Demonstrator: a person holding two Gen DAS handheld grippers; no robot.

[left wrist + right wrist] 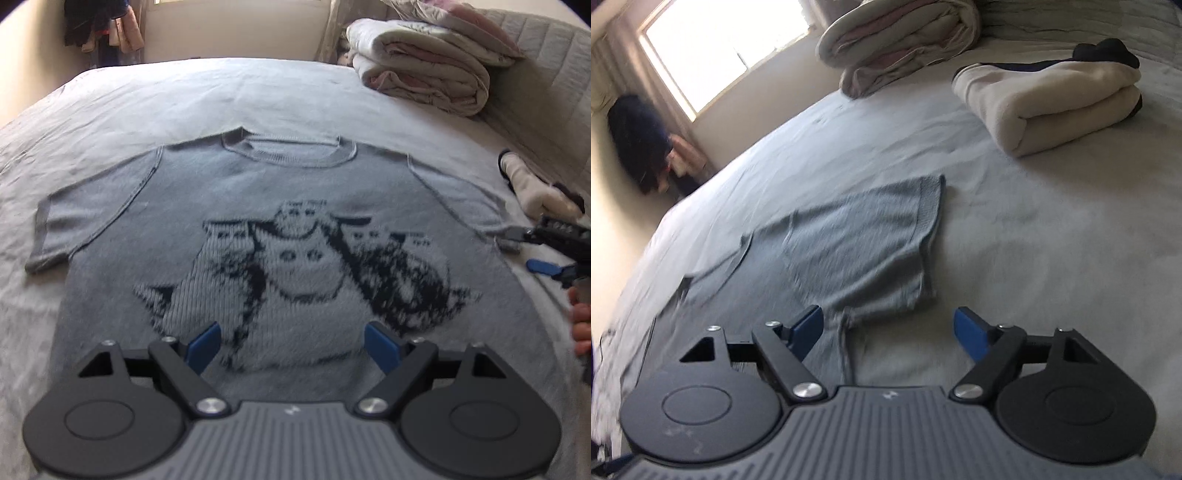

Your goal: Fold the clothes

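Sweater point(280, 229) lies flat on the bed point(184, 96), front side up, with its neck hole at the far end and its bottom edge near. It is gray-blue and has short sleeves spread out to the left and right. A dark picture of owls point(303, 258) fills the middle of it.

The left gripper point(291, 345) hangs over the near bottom part of the sweater. Its jaws are wide apart, with blue pads, and hold nothing.

The right gripper point(888, 334) is at the right side of the sweater, close to the right sleeve point(864, 251). Its jaws are wide apart too, and nothing is between them. The sleeve lies flat on the bed, a bit wrinkled near the armpit. In the left wrist view this gripper point(517, 251) shows at the right edge, low by the sleeve end, and some of the person's fingers point(580, 325) peek in behind it.

A folded cream cloth point(1052, 107) with a dark sock point(1108, 51) on top sits on the bed, far to the right, well apart from the sweater. A big folded blanket point(421, 77) is piled at the far right corner. Dark clothes point(96, 26) hang by the wall at the far left, near a bright window point(720, 48).
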